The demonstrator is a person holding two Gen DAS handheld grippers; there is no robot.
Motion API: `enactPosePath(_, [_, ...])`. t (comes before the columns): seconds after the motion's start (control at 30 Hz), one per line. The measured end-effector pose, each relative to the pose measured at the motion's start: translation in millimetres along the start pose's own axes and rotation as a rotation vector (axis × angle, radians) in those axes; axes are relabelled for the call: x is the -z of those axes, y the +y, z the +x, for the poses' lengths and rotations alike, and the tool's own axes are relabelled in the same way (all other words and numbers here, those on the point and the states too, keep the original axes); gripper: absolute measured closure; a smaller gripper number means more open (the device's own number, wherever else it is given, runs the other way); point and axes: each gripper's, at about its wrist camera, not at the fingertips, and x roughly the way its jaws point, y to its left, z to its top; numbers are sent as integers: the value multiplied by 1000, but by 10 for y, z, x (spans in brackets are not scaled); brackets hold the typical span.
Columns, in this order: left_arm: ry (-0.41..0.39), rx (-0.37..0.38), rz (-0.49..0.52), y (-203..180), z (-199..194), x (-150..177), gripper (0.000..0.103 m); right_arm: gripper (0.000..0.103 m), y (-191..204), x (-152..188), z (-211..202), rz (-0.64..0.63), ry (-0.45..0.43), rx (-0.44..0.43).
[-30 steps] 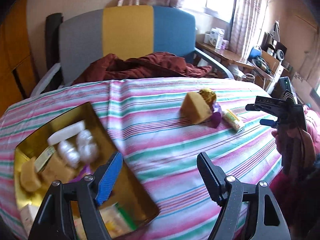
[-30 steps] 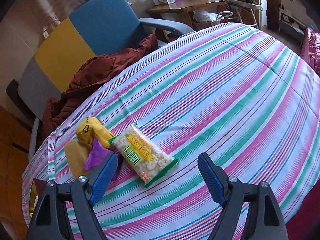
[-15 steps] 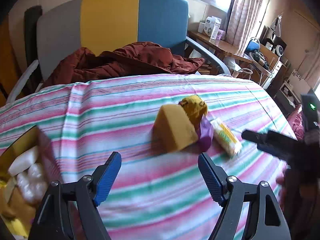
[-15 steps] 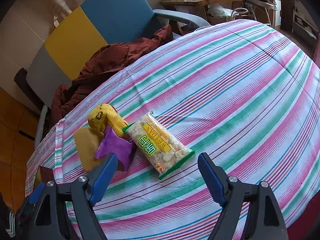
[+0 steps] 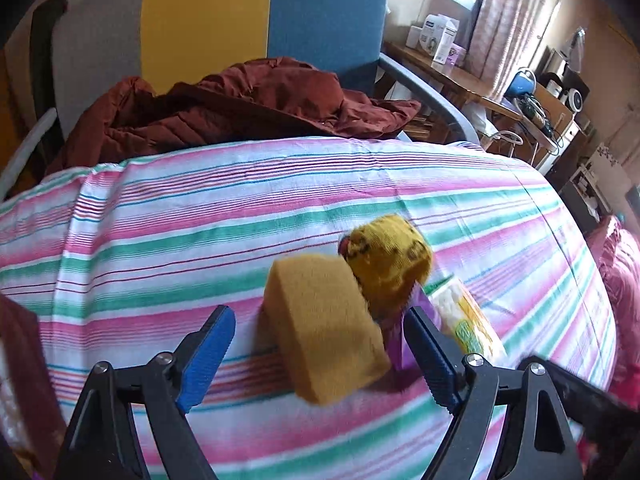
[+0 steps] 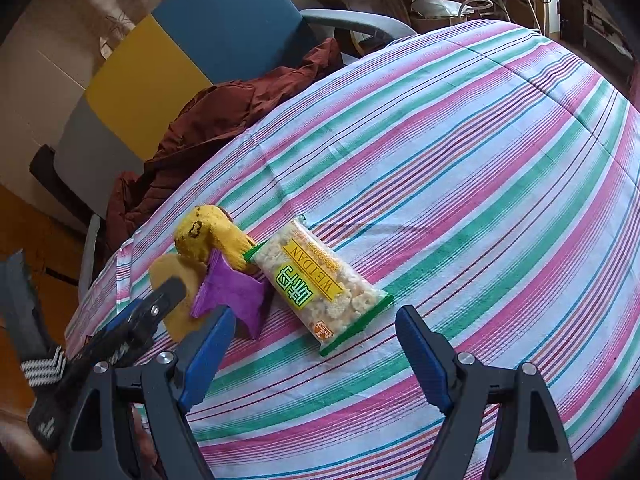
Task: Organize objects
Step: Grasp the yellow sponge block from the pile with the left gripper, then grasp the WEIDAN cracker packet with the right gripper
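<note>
A mustard-yellow sponge block (image 5: 324,328) lies on the striped tablecloth (image 5: 200,216), between the blue pads of my left gripper (image 5: 320,354). Its jaws are opening and the pads stand clear of the sponge. Behind the sponge sit a rolled yellow sock (image 5: 388,264), a purple cloth (image 6: 232,292) and a snack bag (image 6: 320,284) with green edges. My right gripper (image 6: 310,344) hovers open just in front of the snack bag, nothing between its pads. The left gripper's finger (image 6: 148,312) shows against the sponge (image 6: 176,280) in the right wrist view.
A chair (image 5: 240,20) with grey, yellow and blue panels stands behind the table, a dark red jacket (image 5: 240,108) heaped on it. A wooden desk (image 5: 460,80) with boxes stands at the back right. The table edge curves away on the right.
My left gripper has swung right from the gold tray to the sponge, come down close to it and opened wider. The right gripper has barely moved; the left gripper now enters its view.
</note>
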Motion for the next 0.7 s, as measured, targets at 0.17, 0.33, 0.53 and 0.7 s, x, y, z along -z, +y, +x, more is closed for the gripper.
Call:
enactPosePath(0.17, [82,45,-66,142,276,7,44,19,-8,-3,27,-6,5,20])
enactPosePath(0.33, [38,97,-48,215,96,163,51,19,-11,-19,54,-18,6,40])
enactPosePath(0.53, [32,78,-35,308,-177,477,52,19,10,-15,57,-39,1,64])
enactPosePath(0.7, [16,91,-6,302,-463,817,53,19,32,-2,75,-58,2,84])
